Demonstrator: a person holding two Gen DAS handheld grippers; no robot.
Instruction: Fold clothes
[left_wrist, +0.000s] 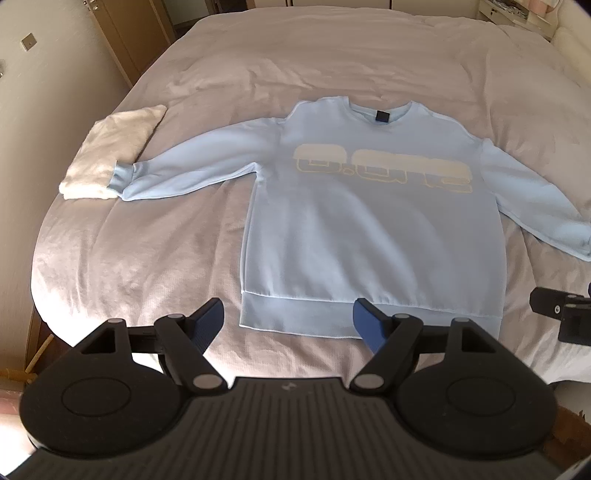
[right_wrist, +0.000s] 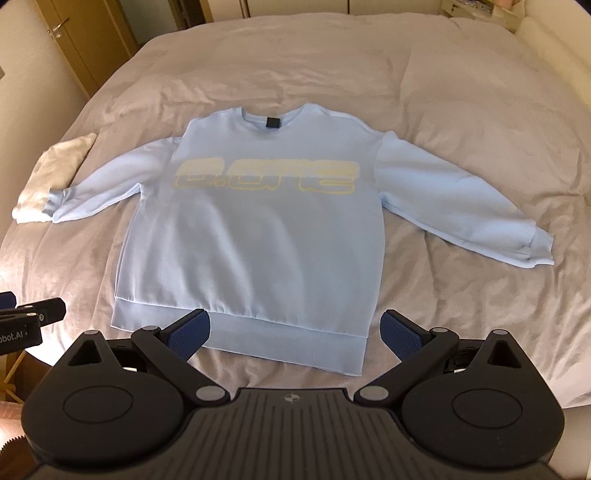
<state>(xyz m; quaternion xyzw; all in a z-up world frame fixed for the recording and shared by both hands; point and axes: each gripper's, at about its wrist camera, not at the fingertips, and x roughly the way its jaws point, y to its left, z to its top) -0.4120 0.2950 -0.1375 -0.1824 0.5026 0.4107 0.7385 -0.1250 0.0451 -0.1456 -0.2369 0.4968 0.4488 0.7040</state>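
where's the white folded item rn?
In both wrist views the white folded cloth lies near the bed's left edge, far left in frame, with the blue sweatshirt's left-of-frame cuff resting on its near corner.

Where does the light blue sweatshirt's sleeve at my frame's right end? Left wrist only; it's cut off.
Observer: On the sweatshirt, that cuff lies flat on the pale grey bedspread, short of the bed's edge.
Operator: Right gripper?
Observer: The right gripper has its fingers spread, empty, over the ribbed hem.
Operator: Hem corner behind my finger?
Observer: That hem corner lies flat, not turned up.
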